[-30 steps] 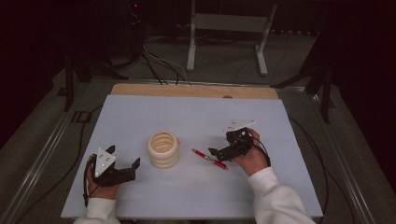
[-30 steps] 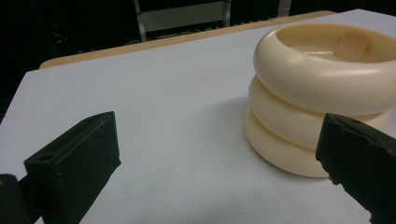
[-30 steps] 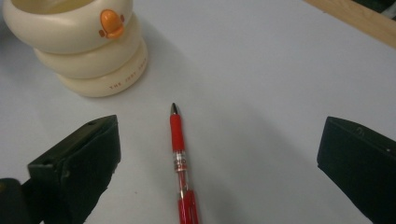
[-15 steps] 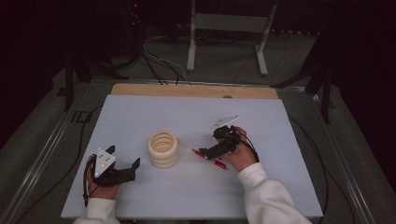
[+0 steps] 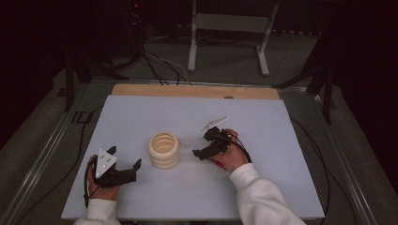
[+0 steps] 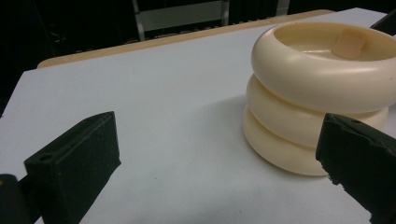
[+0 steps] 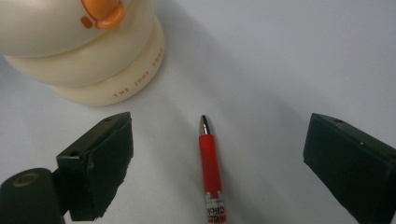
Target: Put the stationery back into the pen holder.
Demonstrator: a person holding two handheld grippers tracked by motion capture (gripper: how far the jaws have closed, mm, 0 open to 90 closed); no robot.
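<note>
While the high view has the right gripper (image 5: 202, 151) low over the table (image 5: 141, 117) just right of the cream ringed holder (image 5: 164, 150), the left gripper (image 5: 129, 172) rests w/ jaws spread near the front edge. Left gripper view: jaws wide, nothing btwn them, holder close ahead at right. Right gripper view: jaws apart but just been closing, red pen (image 7: 210, 168) flat on the table btwn them, untouched, tip toward the holder.

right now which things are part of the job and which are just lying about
In the job:
- red pen, lying between the open right tool jaws, untouched
- cream ringed holder, beside the pen

Lying about:
- left tool, open, resting on the table
- cables and metal stand beyond the table
</note>
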